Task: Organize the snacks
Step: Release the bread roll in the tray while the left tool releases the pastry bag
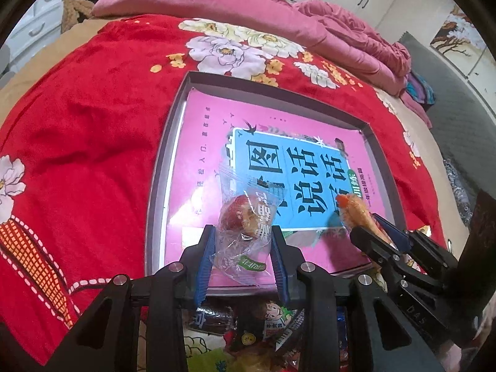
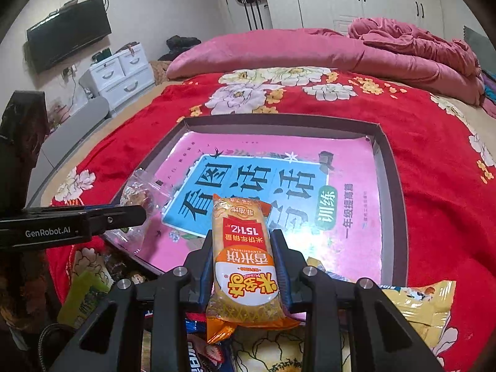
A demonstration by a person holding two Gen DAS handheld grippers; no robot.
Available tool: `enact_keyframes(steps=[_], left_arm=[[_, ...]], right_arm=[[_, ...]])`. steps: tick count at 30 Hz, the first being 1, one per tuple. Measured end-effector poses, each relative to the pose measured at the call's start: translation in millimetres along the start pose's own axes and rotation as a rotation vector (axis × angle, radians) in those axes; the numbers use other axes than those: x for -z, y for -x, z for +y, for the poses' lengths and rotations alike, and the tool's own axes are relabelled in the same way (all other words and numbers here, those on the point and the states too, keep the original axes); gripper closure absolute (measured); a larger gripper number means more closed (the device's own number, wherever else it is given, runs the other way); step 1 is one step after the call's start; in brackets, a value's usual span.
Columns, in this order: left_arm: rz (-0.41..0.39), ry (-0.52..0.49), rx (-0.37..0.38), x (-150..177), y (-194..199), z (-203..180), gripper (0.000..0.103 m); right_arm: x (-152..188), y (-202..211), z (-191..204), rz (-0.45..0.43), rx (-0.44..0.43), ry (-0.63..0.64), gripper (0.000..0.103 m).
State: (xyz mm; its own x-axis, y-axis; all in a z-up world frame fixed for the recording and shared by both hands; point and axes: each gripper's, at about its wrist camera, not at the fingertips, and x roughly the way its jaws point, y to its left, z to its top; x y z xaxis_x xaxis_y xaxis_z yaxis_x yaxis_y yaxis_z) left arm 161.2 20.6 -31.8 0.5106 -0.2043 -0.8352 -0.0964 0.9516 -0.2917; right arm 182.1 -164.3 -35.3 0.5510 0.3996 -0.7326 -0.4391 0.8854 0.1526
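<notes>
- Left wrist view shows the red floral bedspread (image 1: 93, 130), and on it a shallow grey cardboard tray (image 1: 167, 142) lined with a pink-and-blue book cover (image 1: 279, 161).
- Loose snack packets (image 2: 418, 303) lie heaped at the tray's near edge.
- Right gripper (image 2: 243, 248) is clamped on an orange rice-cracker packet (image 2: 243, 257), held above the tray's near edge.
- Left gripper (image 1: 243, 241) squeezes a clear crinkly wrapper with a reddish-brown pastry (image 1: 245, 226), also over the tray's near part.
- To my eye, each should be lowered flat onto bare lining, well apart, then let go only once resting, so neither slides.
</notes>
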Motion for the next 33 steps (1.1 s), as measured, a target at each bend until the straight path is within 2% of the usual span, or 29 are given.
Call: enact_keyframes(steps=[28, 33], left_arm=[[0.031, 0.008, -0.016, 2.3, -7.1, 0.7, 0.066], [0.027, 0.013, -0.011, 1.9, -4.4, 0.9, 0.063]], right_arm=[[4.4, -1.3, -4.2, 0.008, -0.01, -0.023, 0.067], [3.5, 1.1, -4.4, -0.003, -0.018, -0.03, 0.059]])
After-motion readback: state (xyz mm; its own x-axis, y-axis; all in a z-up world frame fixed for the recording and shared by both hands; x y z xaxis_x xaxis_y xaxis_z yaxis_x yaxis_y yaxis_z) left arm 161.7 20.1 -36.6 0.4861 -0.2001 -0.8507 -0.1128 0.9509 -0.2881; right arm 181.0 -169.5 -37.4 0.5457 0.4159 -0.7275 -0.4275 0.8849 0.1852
